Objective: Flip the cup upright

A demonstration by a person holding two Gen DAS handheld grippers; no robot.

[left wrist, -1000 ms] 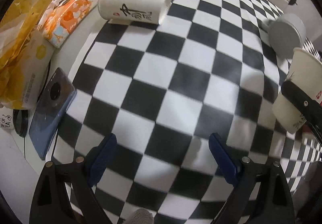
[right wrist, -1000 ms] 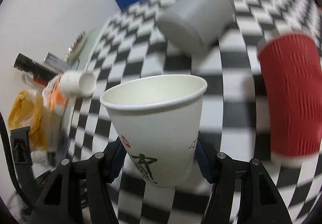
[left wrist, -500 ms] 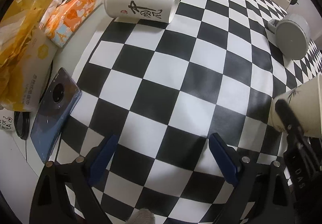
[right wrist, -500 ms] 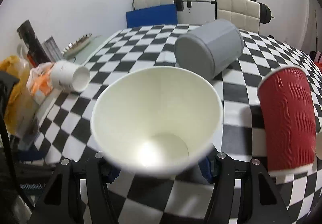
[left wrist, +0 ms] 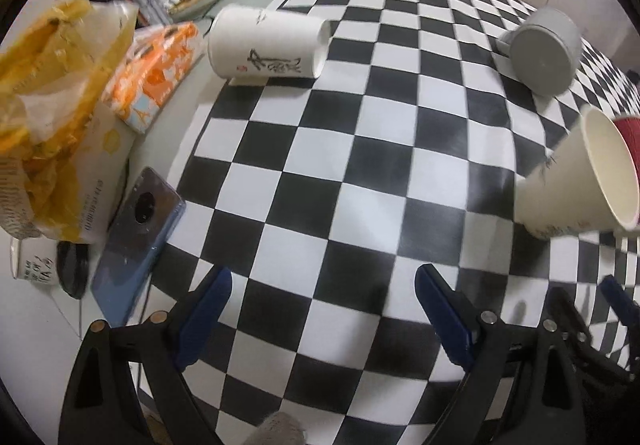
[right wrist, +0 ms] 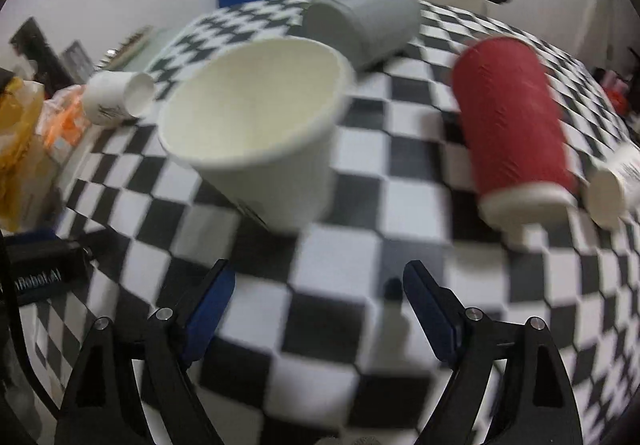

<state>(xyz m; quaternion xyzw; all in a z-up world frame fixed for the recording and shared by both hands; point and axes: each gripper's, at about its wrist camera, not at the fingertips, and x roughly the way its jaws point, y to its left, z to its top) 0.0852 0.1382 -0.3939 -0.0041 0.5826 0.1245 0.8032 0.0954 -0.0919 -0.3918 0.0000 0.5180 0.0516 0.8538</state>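
A white paper cup (right wrist: 260,125) stands upright on the checkered cloth just ahead of my right gripper (right wrist: 316,301), which is open and empty behind it. The same cup shows at the right edge of the left wrist view (left wrist: 580,181). A second white paper cup with black writing (left wrist: 268,43) lies on its side at the far left of the cloth; it is small in the right wrist view (right wrist: 116,97). My left gripper (left wrist: 320,309) is open and empty above the cloth.
A grey cup (left wrist: 540,45) and a red ribbed cup (right wrist: 512,121) lie on their sides; a small white cup (right wrist: 616,181) lies at the right. A phone (left wrist: 136,241), an orange packet (left wrist: 156,77) and a yellow bag (left wrist: 52,117) sit on the left.
My right gripper has let go of the white cup, opened and drawn back; the cup now stands on the cloth. The left gripper has shifted slightly.
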